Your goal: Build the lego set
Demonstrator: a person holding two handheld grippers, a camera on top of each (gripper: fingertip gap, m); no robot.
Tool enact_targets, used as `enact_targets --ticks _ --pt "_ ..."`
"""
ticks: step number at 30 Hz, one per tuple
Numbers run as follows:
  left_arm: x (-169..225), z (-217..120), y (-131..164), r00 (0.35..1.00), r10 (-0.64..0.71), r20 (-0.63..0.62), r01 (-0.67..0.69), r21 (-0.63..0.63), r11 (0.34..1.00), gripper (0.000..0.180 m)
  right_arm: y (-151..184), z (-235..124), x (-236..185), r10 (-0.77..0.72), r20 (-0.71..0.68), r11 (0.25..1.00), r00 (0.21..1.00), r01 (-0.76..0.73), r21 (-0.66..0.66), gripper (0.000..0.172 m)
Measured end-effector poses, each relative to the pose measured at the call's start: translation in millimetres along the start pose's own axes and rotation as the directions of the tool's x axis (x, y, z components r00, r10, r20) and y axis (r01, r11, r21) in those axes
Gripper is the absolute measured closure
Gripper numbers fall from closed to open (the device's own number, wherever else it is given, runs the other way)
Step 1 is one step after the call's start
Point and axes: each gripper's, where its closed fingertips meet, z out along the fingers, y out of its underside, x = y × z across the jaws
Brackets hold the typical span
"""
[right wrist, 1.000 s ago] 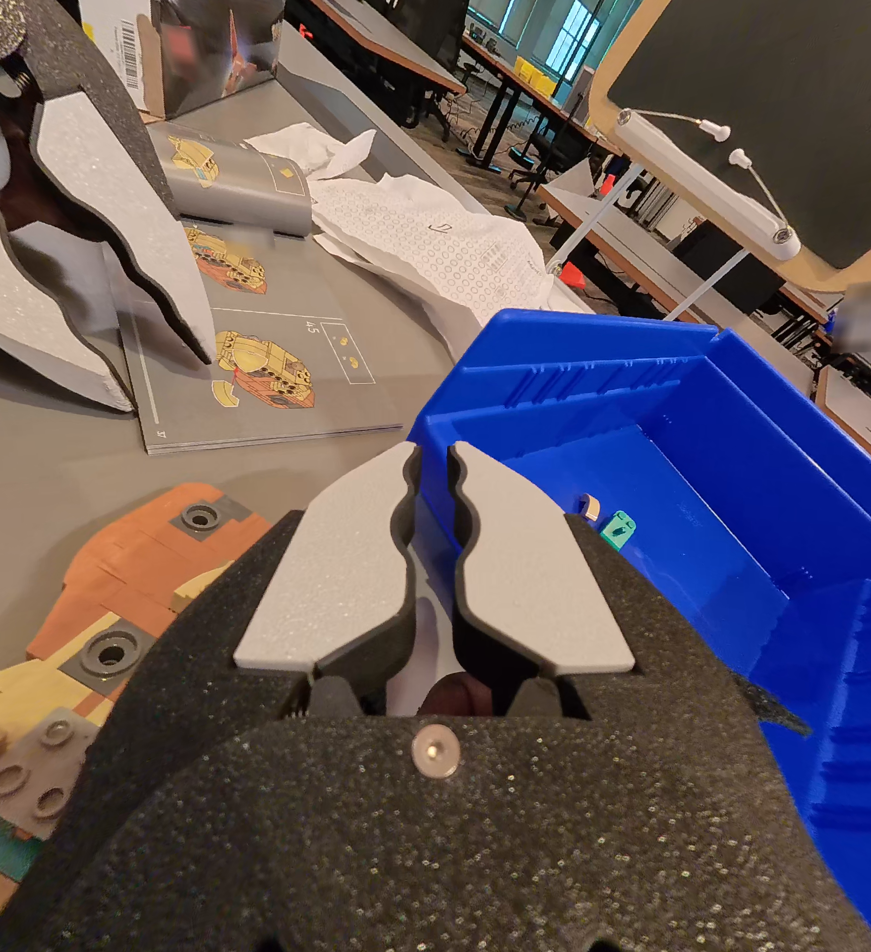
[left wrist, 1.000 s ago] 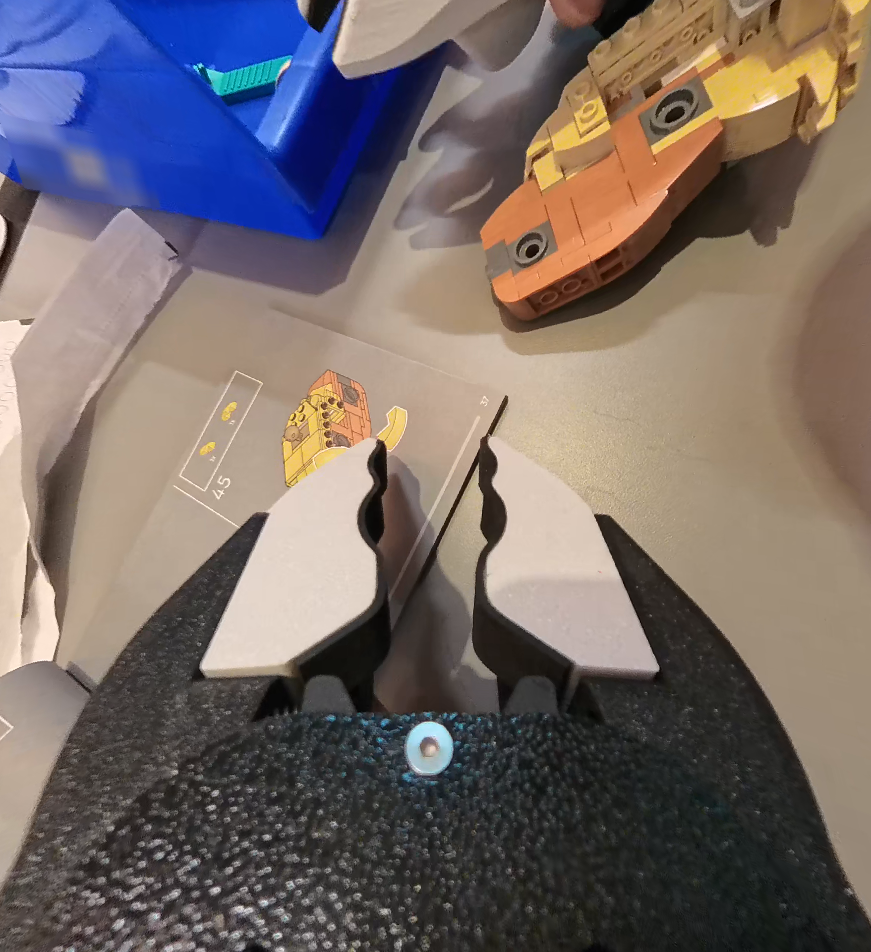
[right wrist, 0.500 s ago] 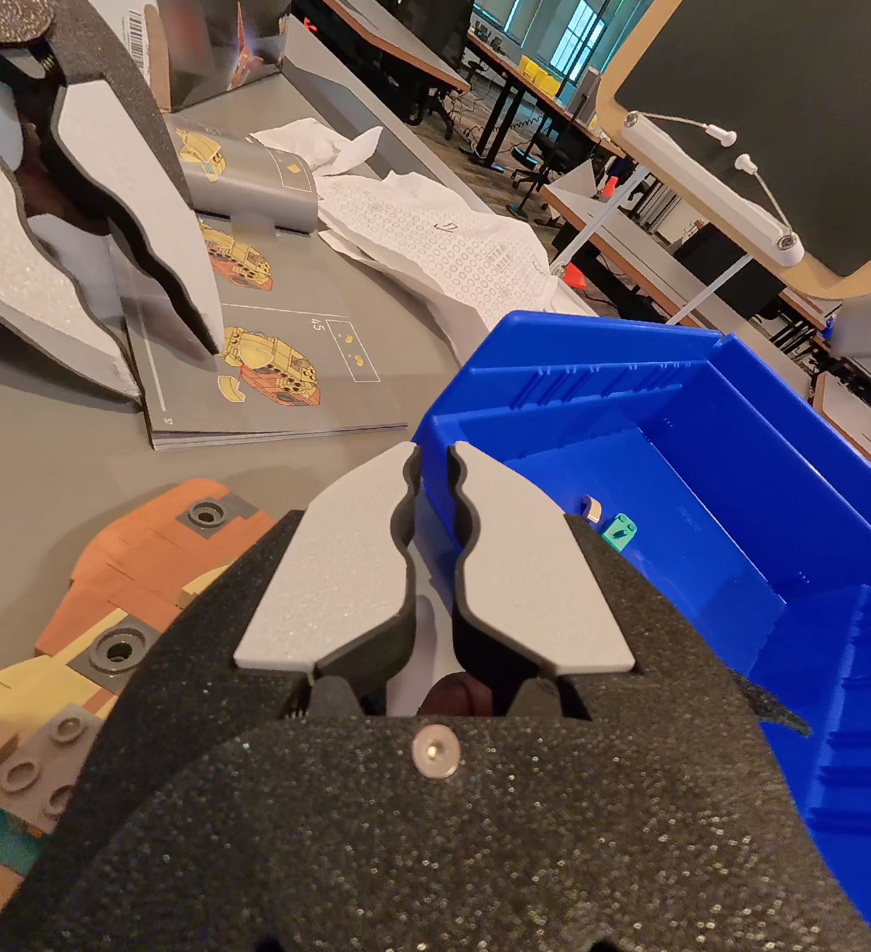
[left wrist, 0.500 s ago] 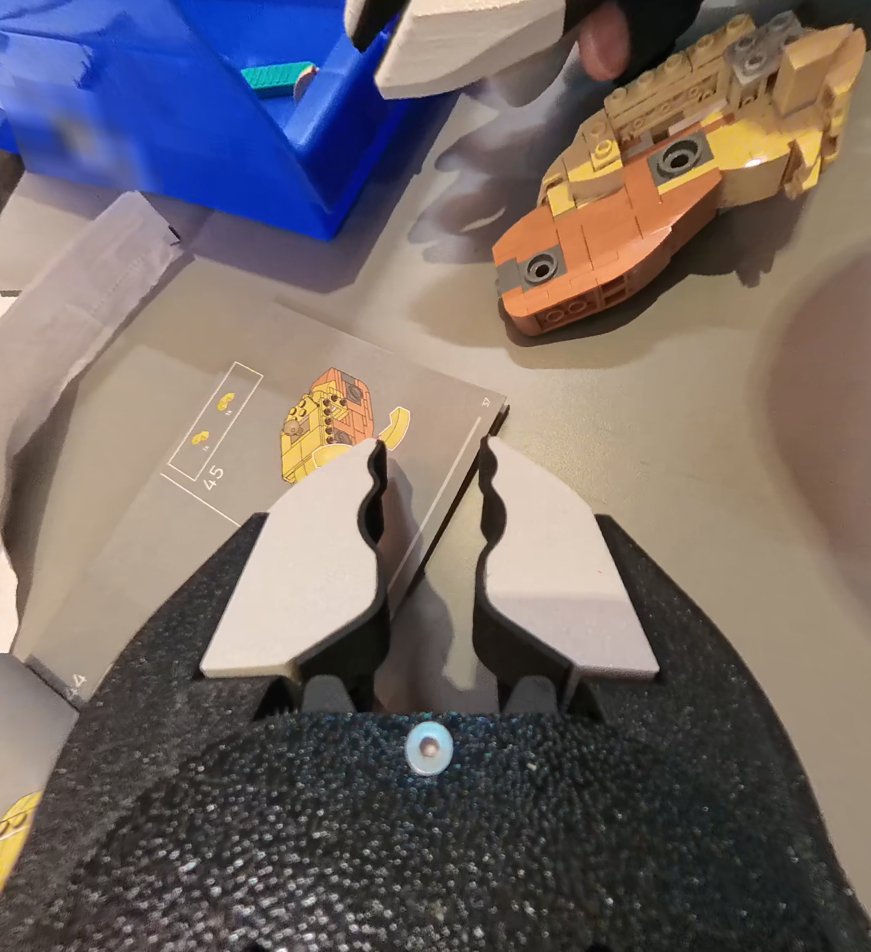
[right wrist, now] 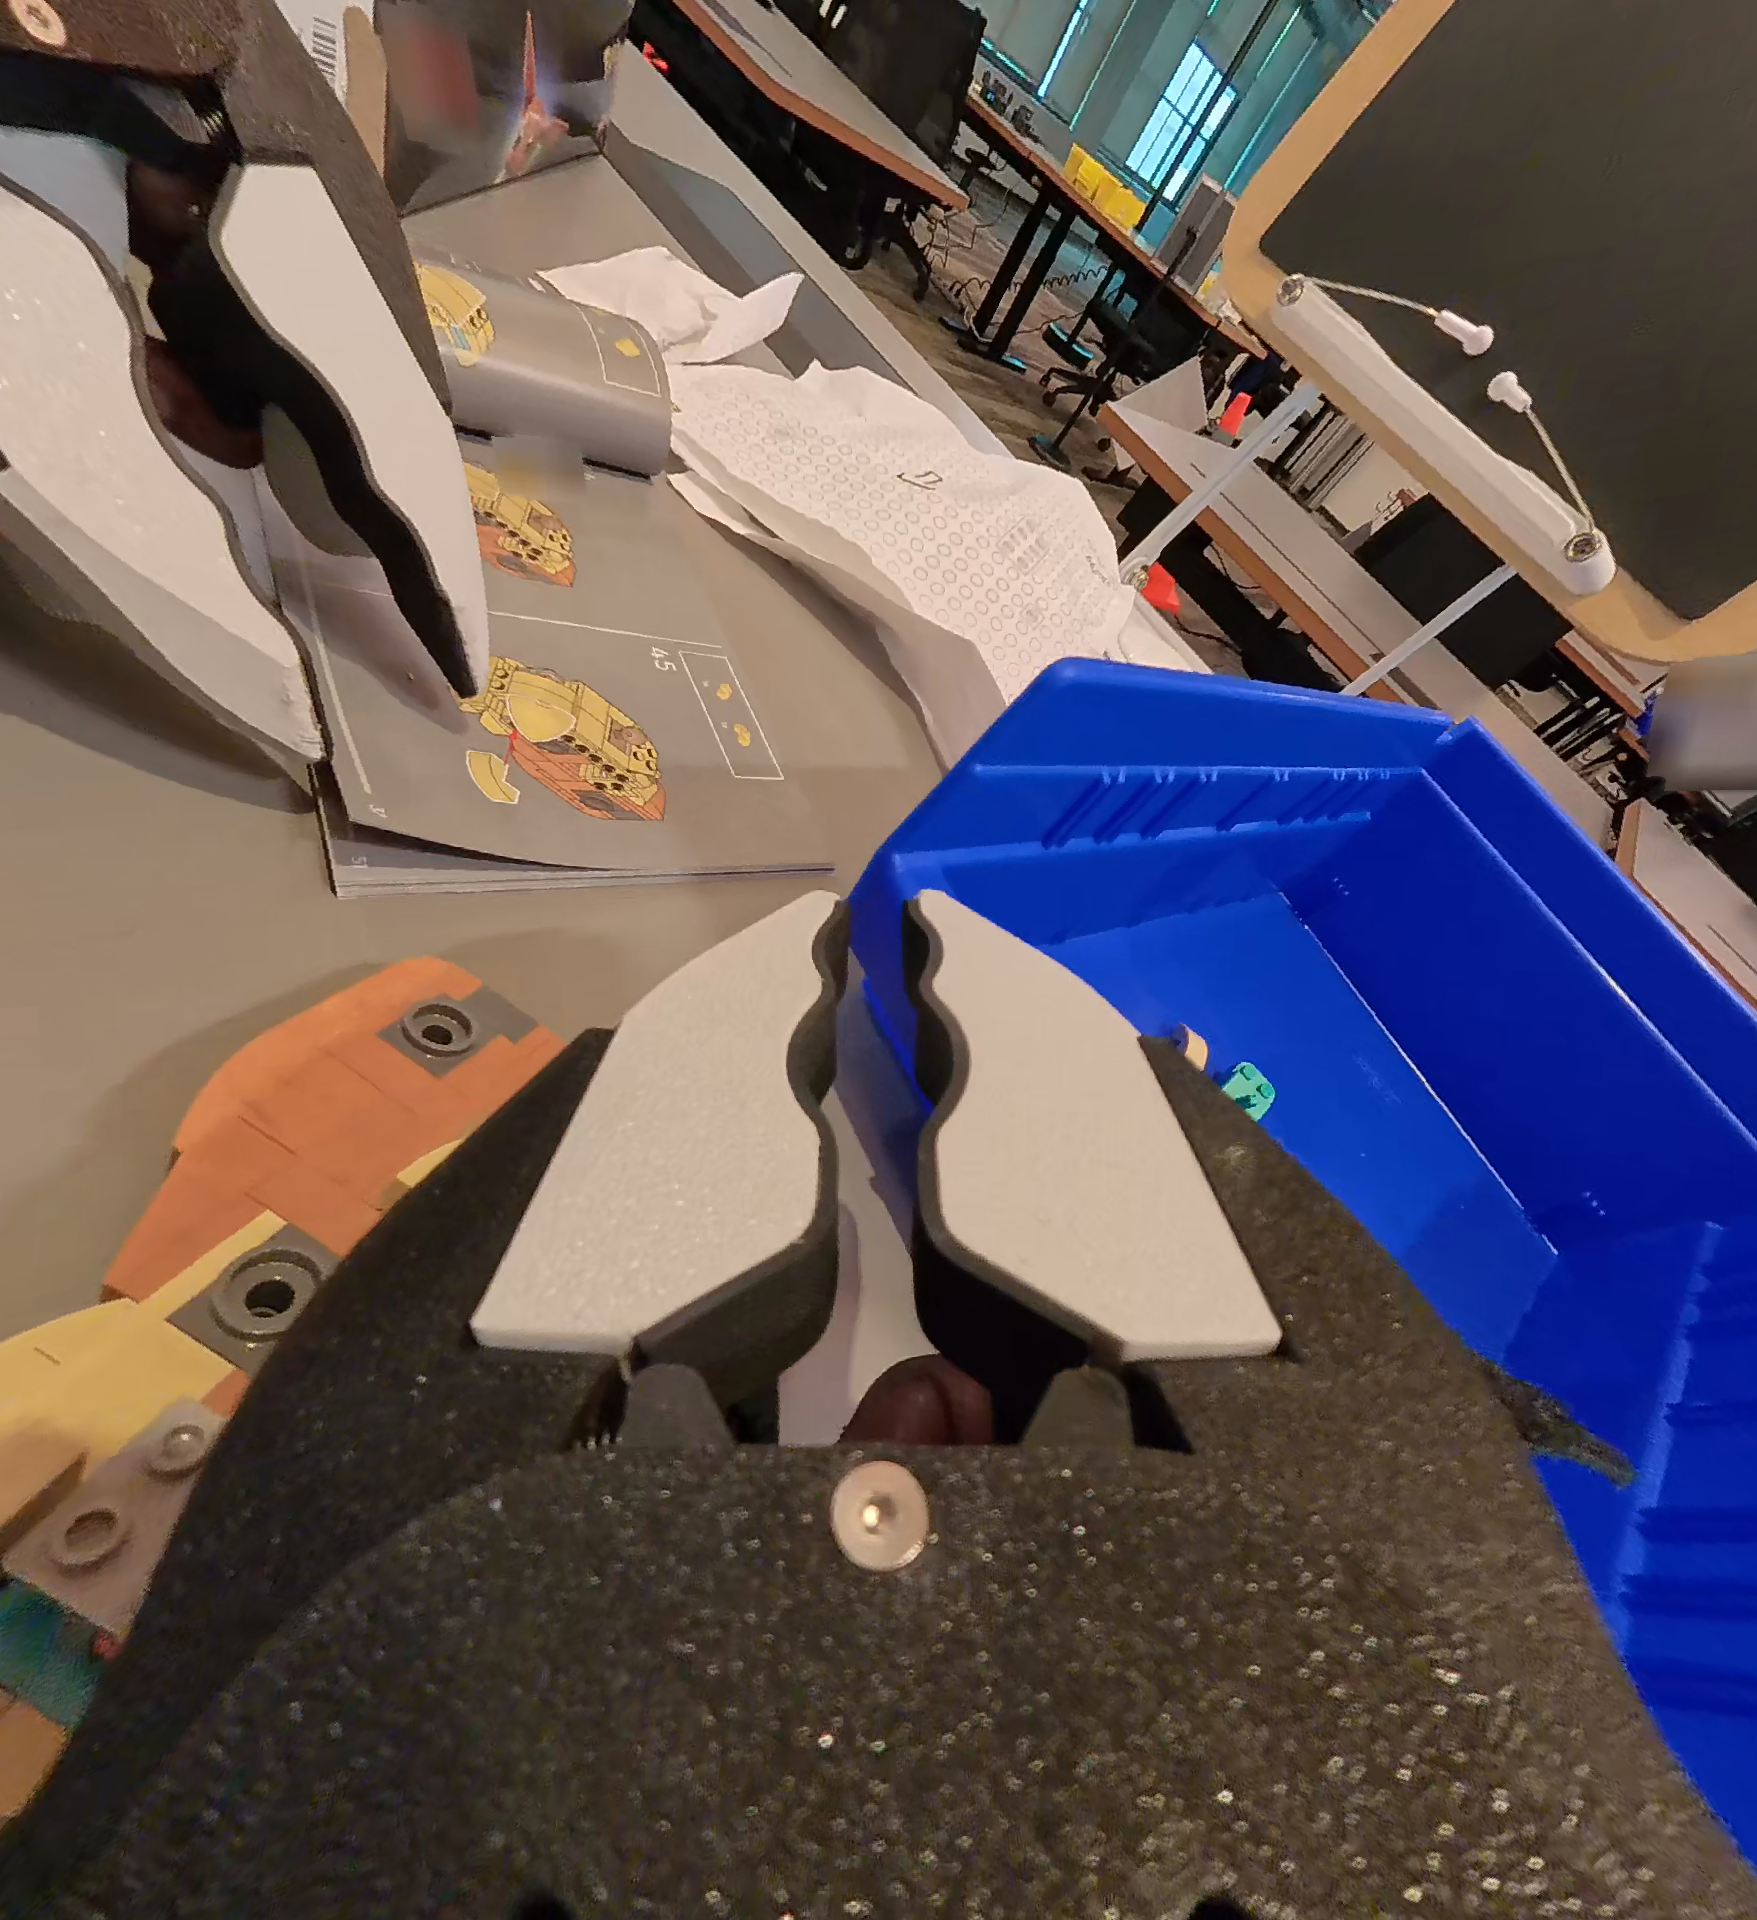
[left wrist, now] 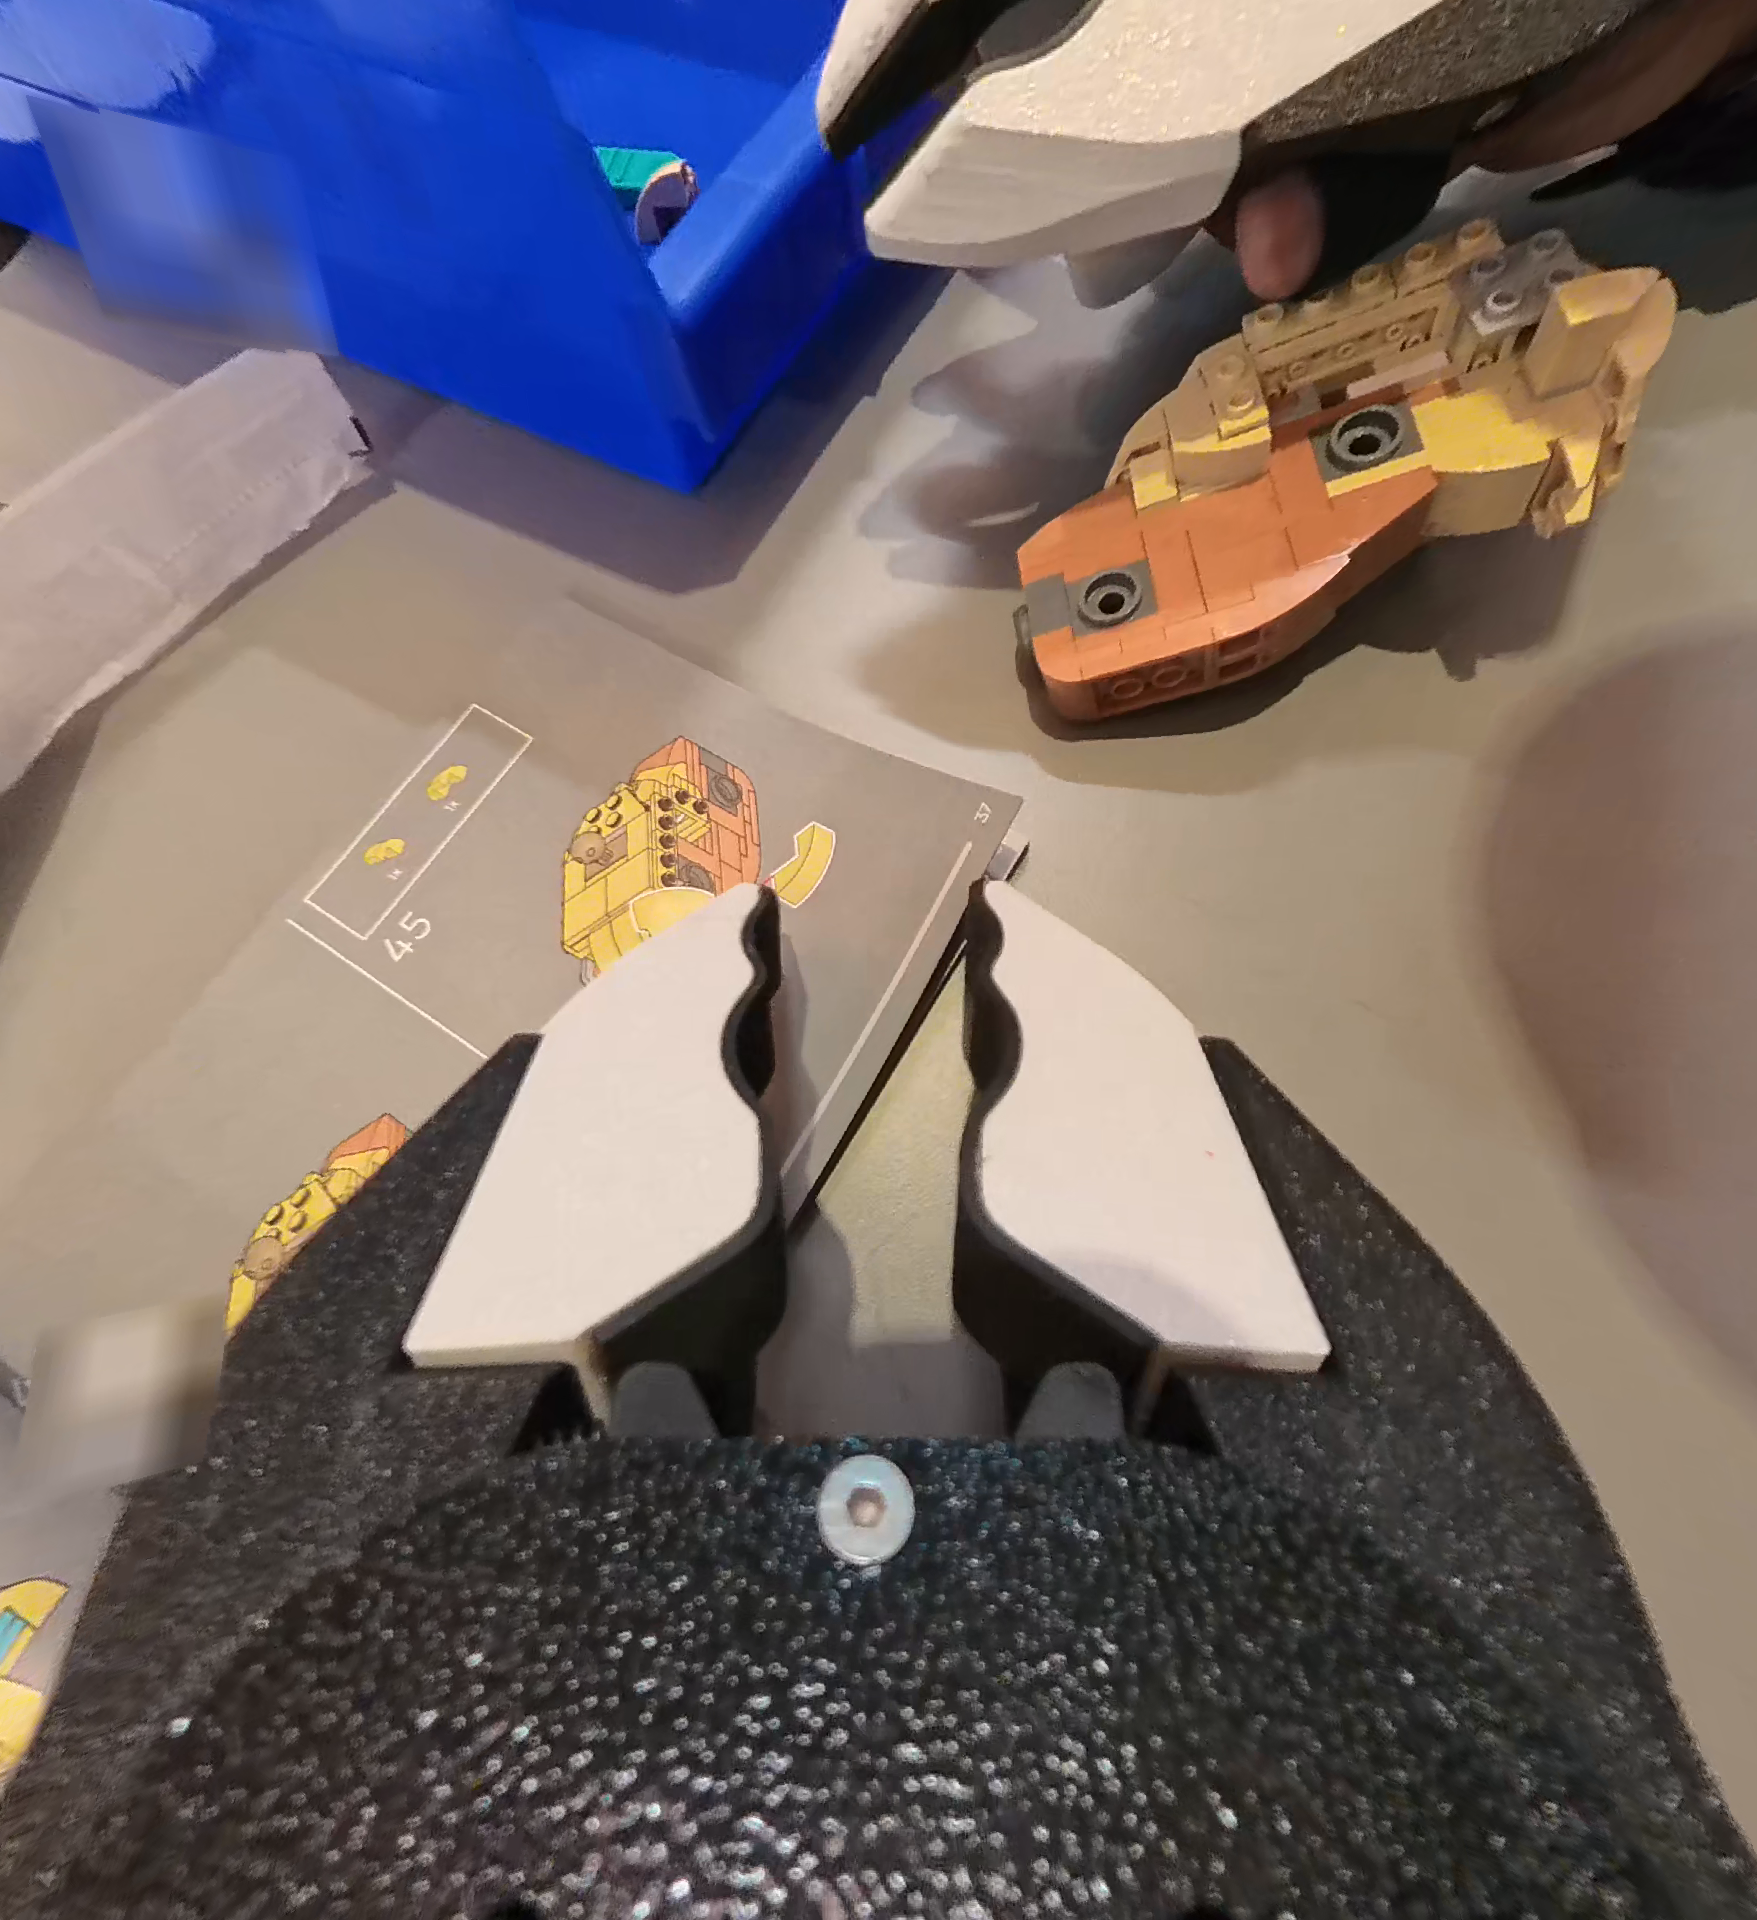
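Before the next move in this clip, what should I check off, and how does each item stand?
1. Left gripper jaws apart, pressing nothing: ok.
2. Booklet page edge runs between its fingers: ok.
3. Right gripper gripping the blue bin corner: cannot tell.
4. Brick model resting on the table: ok.
5. Small pieces lying inside the bin: ok.

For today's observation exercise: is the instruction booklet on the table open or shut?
Open. The booklet lies spread at a page with a drawing of the brick model, top page's corner lifted, beside the blue bin.
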Motion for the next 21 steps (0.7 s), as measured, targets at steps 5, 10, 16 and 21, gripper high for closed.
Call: enact_targets --ticks 5,10,16,21 --pt "-0.5 0.1 0.5 1.0 -0.015 -0.01 0.015 0.003 1.0 0.147 -5.9 -2.6 -0.9 -0.037 0.022 0.999 0.999 0.037 0.03 0.161" --pt "-1.5 -0.4 0.2 0.998 -0.052 -0.034 0.052 0.01 0.999 0.147 -13.7 -4.0 -13.6 0.012 0.194 0.998 0.981 -0.024 0.058 0.159" --pt "-1.1 0.2 1.1 0.995 -0.078 -0.062 0.078 0.002 0.997 0.147 -25.8 -0.6 -54.2 -0.089 0.491 0.996 0.867 0.087 0.026 0.154" --pt "-1.2 1.5 2.1 0.994 -0.085 -0.067 0.085 -0.009 0.996 0.147 -27.8 18.6 -72.0 -0.236 0.566 0.961 0.79 0.278 0.012 0.15"
